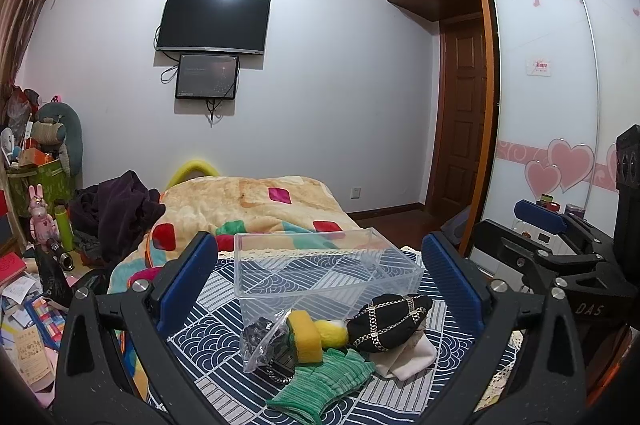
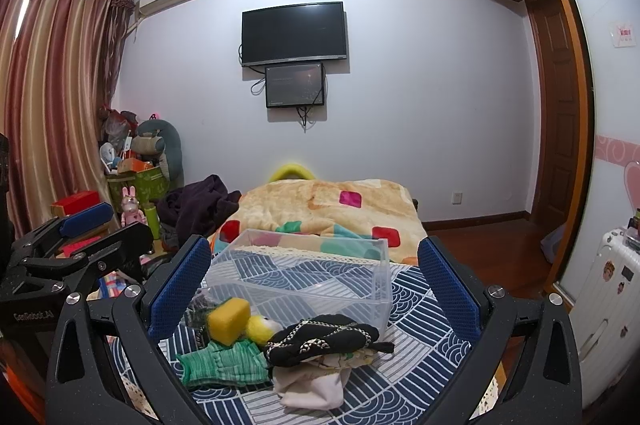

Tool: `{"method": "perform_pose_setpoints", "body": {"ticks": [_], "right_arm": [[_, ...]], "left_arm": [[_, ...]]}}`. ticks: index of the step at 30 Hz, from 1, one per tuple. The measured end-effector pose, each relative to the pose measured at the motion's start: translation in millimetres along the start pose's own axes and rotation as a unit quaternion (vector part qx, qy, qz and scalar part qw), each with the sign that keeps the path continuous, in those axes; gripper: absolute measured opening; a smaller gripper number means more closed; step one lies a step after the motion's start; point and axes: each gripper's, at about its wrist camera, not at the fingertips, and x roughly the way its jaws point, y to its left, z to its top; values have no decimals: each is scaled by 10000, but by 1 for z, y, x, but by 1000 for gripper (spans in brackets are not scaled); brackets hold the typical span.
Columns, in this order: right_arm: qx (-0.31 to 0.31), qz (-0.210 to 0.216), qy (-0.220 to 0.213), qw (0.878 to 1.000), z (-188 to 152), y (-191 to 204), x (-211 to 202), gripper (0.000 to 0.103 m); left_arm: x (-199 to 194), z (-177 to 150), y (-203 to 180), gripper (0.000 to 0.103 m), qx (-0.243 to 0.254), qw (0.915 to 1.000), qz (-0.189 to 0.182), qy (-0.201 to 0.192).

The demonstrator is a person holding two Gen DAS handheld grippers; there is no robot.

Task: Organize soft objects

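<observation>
A clear plastic box (image 1: 320,265) (image 2: 304,269) stands empty on a blue-and-white patterned cloth (image 1: 208,337) (image 2: 416,357). In front of it lies a pile: a yellow sponge (image 1: 306,335) (image 2: 229,319), a yellow fuzzy ball (image 1: 334,333) (image 2: 260,329), a black pouch with gold trim (image 1: 388,321) (image 2: 320,339), a green glove (image 1: 324,381) (image 2: 224,363), a cream cloth (image 1: 408,359) (image 2: 312,389) and a clear bag with dark items (image 1: 264,341) (image 2: 198,309). My left gripper (image 1: 320,281) is open and empty above the pile. My right gripper (image 2: 314,281) is open and empty too.
A bed with a colourful patchwork blanket (image 1: 256,209) (image 2: 332,205) lies behind the box. Dark clothes (image 1: 116,209) and cluttered boxes (image 1: 36,181) are at the left. A wardrobe with heart stickers (image 1: 560,105) and a white suitcase (image 2: 608,309) stand at the right.
</observation>
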Motion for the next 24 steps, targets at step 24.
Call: {"method": "perform_pose_setpoints", "body": {"ticks": [24], "right_arm": [[-1, -23, -22, 10000, 0, -1, -1, 103]], "left_arm": [[-1, 2, 2, 103, -21, 10000, -11, -5]]}}
